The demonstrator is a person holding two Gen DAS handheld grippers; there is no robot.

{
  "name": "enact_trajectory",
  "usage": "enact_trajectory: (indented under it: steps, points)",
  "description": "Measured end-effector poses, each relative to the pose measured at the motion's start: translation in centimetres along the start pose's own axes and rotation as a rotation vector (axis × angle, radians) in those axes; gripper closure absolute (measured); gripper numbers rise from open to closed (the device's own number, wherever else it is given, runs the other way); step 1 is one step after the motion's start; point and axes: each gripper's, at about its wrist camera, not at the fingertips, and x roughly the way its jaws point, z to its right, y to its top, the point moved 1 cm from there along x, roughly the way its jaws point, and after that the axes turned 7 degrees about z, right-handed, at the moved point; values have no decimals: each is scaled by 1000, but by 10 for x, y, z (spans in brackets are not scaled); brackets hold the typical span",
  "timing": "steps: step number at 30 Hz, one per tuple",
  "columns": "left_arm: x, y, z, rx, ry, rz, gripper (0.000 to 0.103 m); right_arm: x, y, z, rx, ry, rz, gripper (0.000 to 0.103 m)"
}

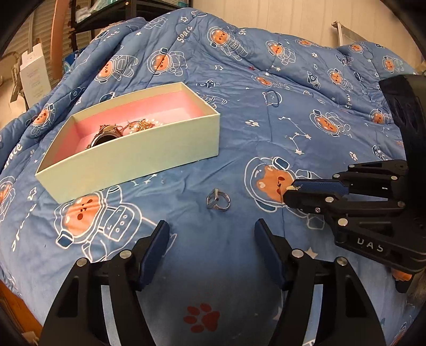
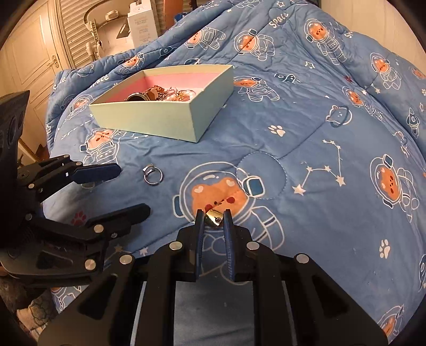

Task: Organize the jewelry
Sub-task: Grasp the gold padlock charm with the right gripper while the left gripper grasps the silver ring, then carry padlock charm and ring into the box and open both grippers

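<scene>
Blue astronaut-bear quilt [image 1: 239,127], open box [image 1: 149,157], louvred doors [image 2: 77,34]

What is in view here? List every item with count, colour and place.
box: one, pale green outside, pink inside, on the quilt
jewelry in box: a heap, gold and dark, count unclear
silver ring: one, loose on the quilt, ahead of the left gripper
gold piece: one, pinched in the right gripper
quilt: one, blue, astronaut bears
white carton: one, background
left gripper: black, jaws apart, empty
right gripper: black, shut on the gold piece
</scene>
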Motion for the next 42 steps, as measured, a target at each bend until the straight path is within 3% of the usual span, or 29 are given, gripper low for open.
enact_trajectory:
  steps: [7,13,30,42]
  points:
    - [16,12,1,-10,3,-22,55,-1,-2,4,20,2,-2,88]
    - [18,15,-8,-54,-5,-19,82,1,-2,5,24,4,-4,88]
    - [-14,6,-15,-128,-26,9,83,0,0,-2,9,21,-4,88]
    - [-43,2,-41,-200,-5,47,83,-5,15,-29,-4,119,9,88]
